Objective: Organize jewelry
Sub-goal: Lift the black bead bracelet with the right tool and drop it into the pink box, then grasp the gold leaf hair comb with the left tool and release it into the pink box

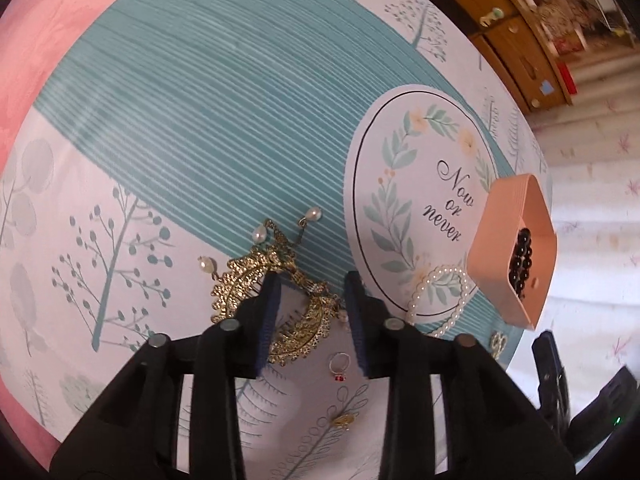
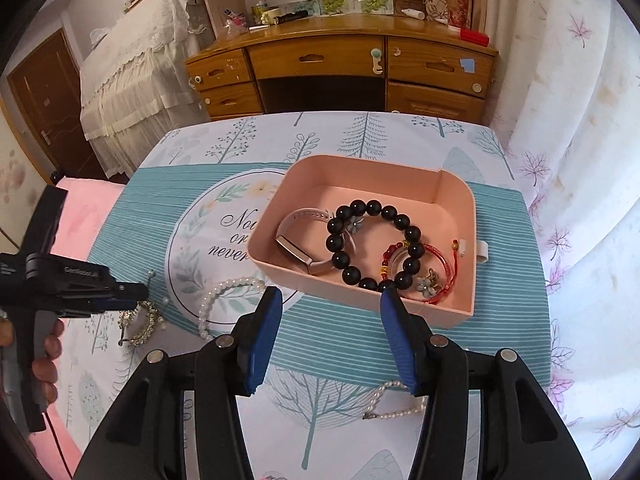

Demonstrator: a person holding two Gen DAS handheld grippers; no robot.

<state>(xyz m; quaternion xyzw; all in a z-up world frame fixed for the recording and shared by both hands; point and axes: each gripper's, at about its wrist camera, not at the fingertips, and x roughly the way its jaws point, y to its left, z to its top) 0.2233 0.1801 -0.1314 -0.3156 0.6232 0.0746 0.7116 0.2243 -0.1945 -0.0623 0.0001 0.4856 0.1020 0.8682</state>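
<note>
The pink tray (image 2: 456, 216) sits on the cloth-covered worktop (image 2: 340, 340), far side, already holding a black bead bracelet (image 2: 400, 222), a pale watch band (image 2: 296, 248) and a red cord bangle (image 2: 440, 276); it looks like light, stiff plastic that would slide if nudged. Next in size among the loose pieces is the gold comb (image 1: 240, 284), lying near the worktop's edge under the left gripper (image 1: 310, 316): thin filigree metal with dangling pearl drops on fine chains, probably light but easily bent or snagged, so the solid arched spine seems the safest place to pinch, not the teeth or the chains. Just beside the tray lies a pearl bracelet (image 2: 224, 296), limp and slippery, best taken across the strand; a second pearl strand (image 2: 396, 404) lies near the right gripper (image 2: 328, 336). Smallest is a ring (image 1: 340, 364) with a red stone, hard, tiny and likely to skate away. The left gripper points steeply down over the comb, its jaws part-spread and straddling the comb without visibly pressing it. The right gripper tilts down toward the tray's near wall, jaws spread, holding nothing
</note>
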